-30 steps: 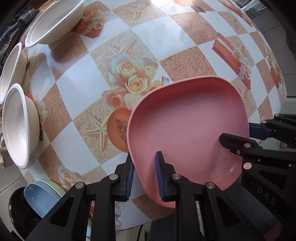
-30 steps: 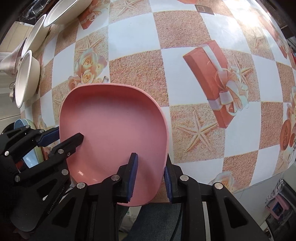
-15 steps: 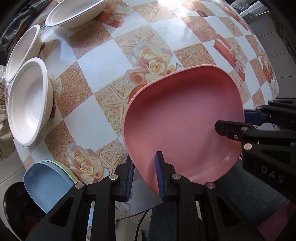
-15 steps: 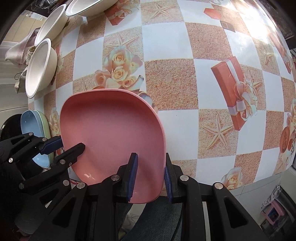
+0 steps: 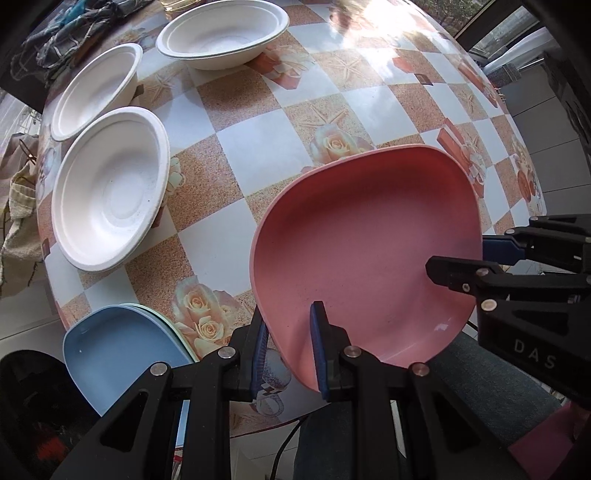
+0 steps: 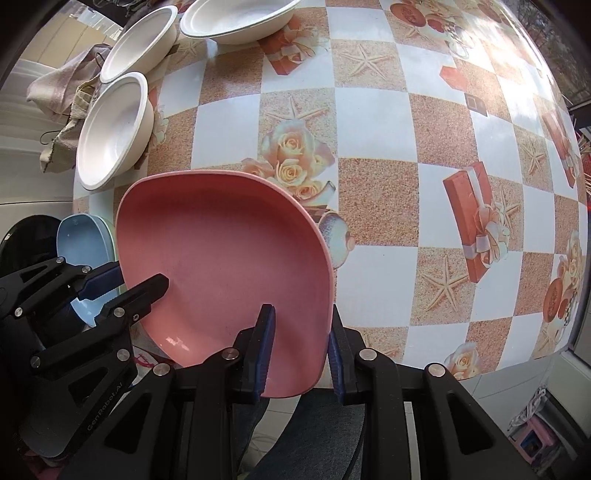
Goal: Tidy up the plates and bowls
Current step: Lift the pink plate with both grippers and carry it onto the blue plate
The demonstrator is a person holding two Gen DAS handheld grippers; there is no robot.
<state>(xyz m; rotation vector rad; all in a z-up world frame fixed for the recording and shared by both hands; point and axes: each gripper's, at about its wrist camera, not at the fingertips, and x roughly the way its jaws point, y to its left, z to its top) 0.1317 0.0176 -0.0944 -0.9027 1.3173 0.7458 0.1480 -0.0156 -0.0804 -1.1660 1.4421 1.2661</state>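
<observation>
Both grippers hold a pink plate [image 5: 369, 243] above the near edge of the table. My left gripper [image 5: 288, 343] is shut on its left rim. My right gripper [image 6: 301, 343] is shut on its right rim, and the plate [image 6: 225, 266] fills the middle of the right wrist view. A blue plate [image 5: 114, 354] lies on a green plate [image 5: 173, 325] at the near left corner. The blue plate [image 6: 79, 243] also shows in the right wrist view. Three white bowls [image 5: 107, 188] [image 5: 96, 88] [image 5: 221, 33] stand along the far left.
The table [image 6: 369, 110] has a checked cloth with roses, starfish and gift boxes. Crumpled cloths [image 6: 62, 92] lie past the left edge by the bowls. A dark round object [image 5: 22, 406] sits below the blue plate.
Both grippers have pulled back and lifted with the pink plate between them. The white bowls and the blue plate have come more into view.
</observation>
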